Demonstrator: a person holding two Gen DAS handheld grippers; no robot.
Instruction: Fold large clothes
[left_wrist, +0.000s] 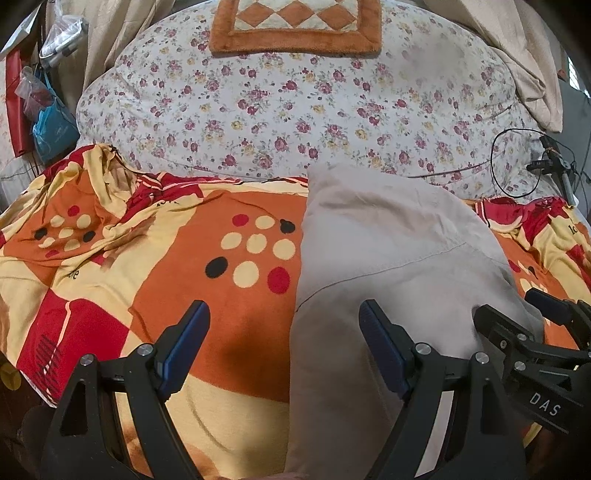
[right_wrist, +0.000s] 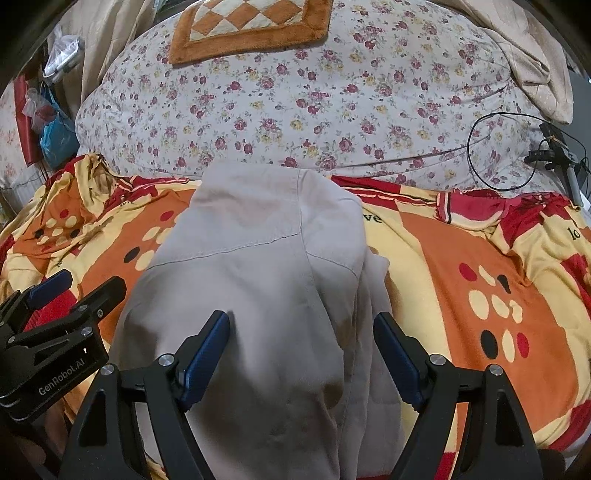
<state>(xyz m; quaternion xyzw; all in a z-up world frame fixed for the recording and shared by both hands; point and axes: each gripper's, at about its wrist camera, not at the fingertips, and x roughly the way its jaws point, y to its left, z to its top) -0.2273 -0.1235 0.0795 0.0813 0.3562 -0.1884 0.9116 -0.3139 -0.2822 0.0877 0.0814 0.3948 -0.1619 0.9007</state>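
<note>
You are holding both grippers over a bed, side by side and angled down toward it. Your left gripper (left_wrist: 284, 325) is standing with its jaws spread wide and gripping nothing: its left blue pad is hanging over the orange, red and cream patterned blanket (left_wrist: 155, 266), while its right pad is sitting above the left part of the beige garment (left_wrist: 388, 258). Your right gripper (right_wrist: 301, 338) is likewise released, its jaws parted above the near part of that garment (right_wrist: 258, 277), with cloth showing between the pads but not pinched. The garment is lying folded into a long, narrow strip on the blanket, running from the near edge toward the far floral quilt (right_wrist: 332, 110), with a stitched seam crossing it. An orange-bordered checked mat (right_wrist: 251, 26) is resting on the far part of the quilt. A black cable loop (left_wrist: 517, 162) is lying at the far right. Bags (left_wrist: 48, 122) are hanging at the far left.
</note>
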